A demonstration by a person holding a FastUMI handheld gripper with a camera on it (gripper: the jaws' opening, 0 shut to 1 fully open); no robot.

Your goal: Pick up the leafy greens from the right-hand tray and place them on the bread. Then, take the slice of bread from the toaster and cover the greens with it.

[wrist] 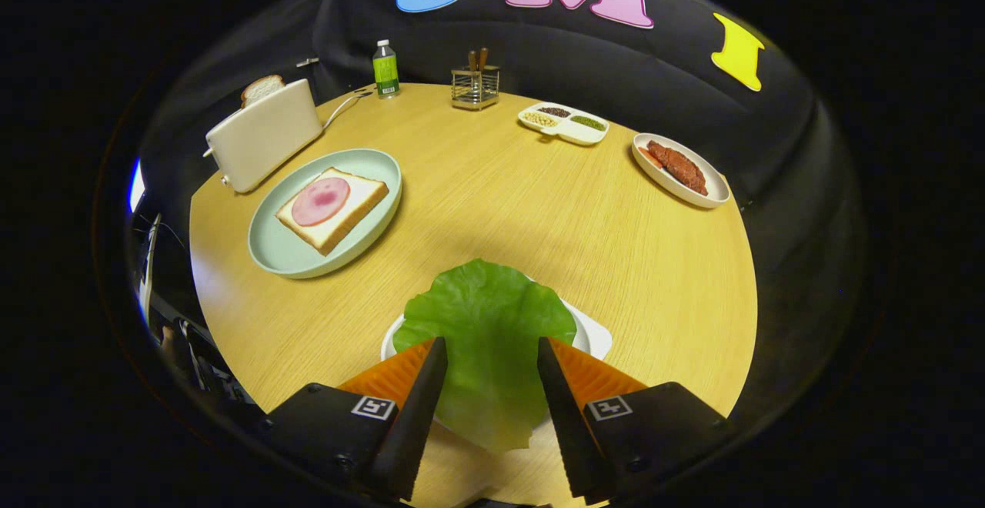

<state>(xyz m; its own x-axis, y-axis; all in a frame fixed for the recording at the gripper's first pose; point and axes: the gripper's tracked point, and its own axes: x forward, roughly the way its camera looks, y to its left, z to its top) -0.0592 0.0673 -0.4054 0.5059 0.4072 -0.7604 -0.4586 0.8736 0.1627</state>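
The gripper (491,348) stood with its fingers apart on either side of the lettuce leaf (486,339), which lay on a white tray (593,333) on the bench (539,215). Beyond sat a green plate (269,254) carrying bread (332,208) (ham on top) beside the toaster (263,135).
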